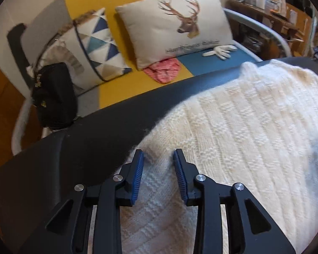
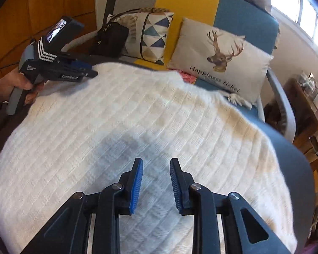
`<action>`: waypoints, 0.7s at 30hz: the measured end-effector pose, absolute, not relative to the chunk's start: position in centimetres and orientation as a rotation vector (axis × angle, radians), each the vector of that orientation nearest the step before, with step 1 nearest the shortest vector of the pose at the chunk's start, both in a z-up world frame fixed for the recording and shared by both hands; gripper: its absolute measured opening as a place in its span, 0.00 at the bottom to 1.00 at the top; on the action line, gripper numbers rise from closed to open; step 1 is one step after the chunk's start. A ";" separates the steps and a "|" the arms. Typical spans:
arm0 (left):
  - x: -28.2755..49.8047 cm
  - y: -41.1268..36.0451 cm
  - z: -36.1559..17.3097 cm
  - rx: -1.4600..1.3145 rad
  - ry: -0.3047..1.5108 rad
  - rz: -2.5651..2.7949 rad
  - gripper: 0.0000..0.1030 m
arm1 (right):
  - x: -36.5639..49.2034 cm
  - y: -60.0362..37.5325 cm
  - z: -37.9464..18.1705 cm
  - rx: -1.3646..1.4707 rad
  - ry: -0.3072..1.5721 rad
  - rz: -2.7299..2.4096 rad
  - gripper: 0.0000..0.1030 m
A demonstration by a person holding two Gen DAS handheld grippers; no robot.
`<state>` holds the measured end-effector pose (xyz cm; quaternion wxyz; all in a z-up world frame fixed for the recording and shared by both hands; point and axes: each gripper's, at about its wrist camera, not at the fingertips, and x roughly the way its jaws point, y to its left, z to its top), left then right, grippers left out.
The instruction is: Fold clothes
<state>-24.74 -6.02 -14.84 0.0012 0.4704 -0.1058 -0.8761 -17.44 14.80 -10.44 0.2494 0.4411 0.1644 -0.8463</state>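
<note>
Cream knit sweater (image 2: 137, 127) covers the dark table (image 1: 91, 131); both claws, left (image 1: 158, 155) and right (image 2: 156, 164), gape empty; deer cushion (image 2: 220, 57) beyond.

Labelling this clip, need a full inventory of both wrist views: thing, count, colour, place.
knit sweater: 1, cream, spread flat on the dark table
table: 1, dark grey, under the sweater
sofa: 1, grey, yellow and blue panels, behind the table
deer cushion: 1, off-white with a brown deer print, on the sofa
triangle cushion: 1, white with blue triangles, left of the deer cushion
pink cloth: 1, pink, on the sofa seat beside the deer cushion
white glove: 1, white, on the blue seat
black bag: 1, black, at the sofa's left end
wooden shelf: 1, brown, cluttered, far right
left tongs: 1, black with blue pads, open over the sweater's edge
right tongs: 1, black with blue pads, open above the sweater
hand: 1, gripping the left tongs' handle
</note>
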 end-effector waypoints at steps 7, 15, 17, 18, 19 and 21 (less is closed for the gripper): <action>-17.5 -12.7 -12.7 1.466 0.048 -2.759 0.31 | -18.2 16.4 -11.3 1.308 0.203 -2.237 0.26; -9.4 -20.3 -13.6 1.480 0.365 -2.639 0.31 | -13.9 11.0 -7.8 1.286 0.113 -1.856 0.29; -7.6 -22.1 -14.9 1.491 0.417 -2.590 0.31 | -12.9 8.8 -7.8 1.300 0.147 -1.802 0.30; -7.1 -22.8 -15.2 1.481 0.455 -2.598 0.31 | -12.7 7.9 -8.3 1.326 0.171 -1.800 0.30; -6.9 -23.0 -15.2 1.471 0.455 -2.608 0.31 | -12.6 7.0 -9.0 1.361 0.183 -1.803 0.30; -7.1 -22.9 -15.2 1.452 0.366 -2.601 0.30 | -12.9 6.0 -10.8 1.436 0.179 -1.793 0.30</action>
